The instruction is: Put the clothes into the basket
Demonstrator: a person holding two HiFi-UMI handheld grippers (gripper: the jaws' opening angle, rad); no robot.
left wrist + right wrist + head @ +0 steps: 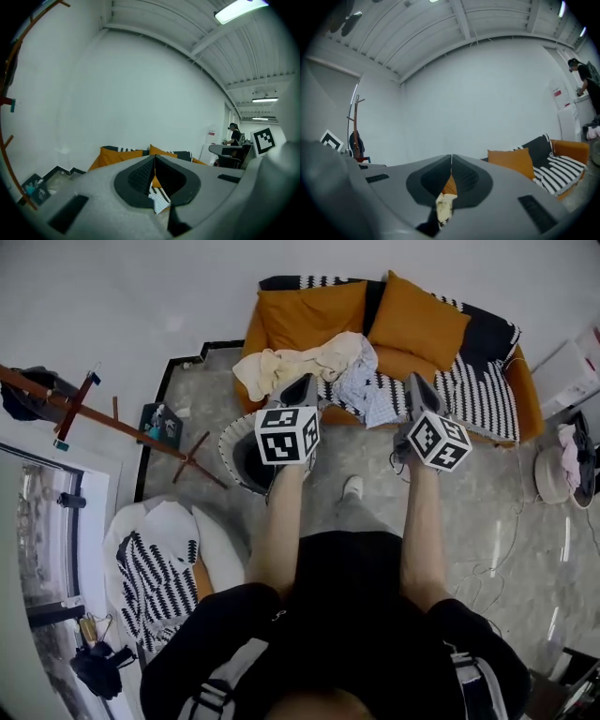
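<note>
Grey left gripper (307, 381): jaws pressed together with nothing pinched; only the cloth lying beyond shows through the slit beneath the tips.
Right gripper (415, 381): also closed and empty, aimed about level at the sofa.
Clothes: a cream garment (291, 367) and a pale checked shirt (361, 390) lie heaped on the front of the sofa (487, 381). They overlap each other and sit just past both sets of tips.
Basket (232, 432): on the floor in front of the sofa, under the left forearm. The marker cube partly hides it, and the part of its inside that shows looks dark with nothing in it.
Risk, closed jaws: if they reach the heap shut, they will likely shove the fabric along the seat instead of gripping it.
Risk, overlap: lifting one garment could drag the other over the seat edge onto the floor.
Risk, drop: the basket is half hidden under the arm, so a release could be misjudged. A trailing sleeve might then hang over the rim or miss the basket.
</note>
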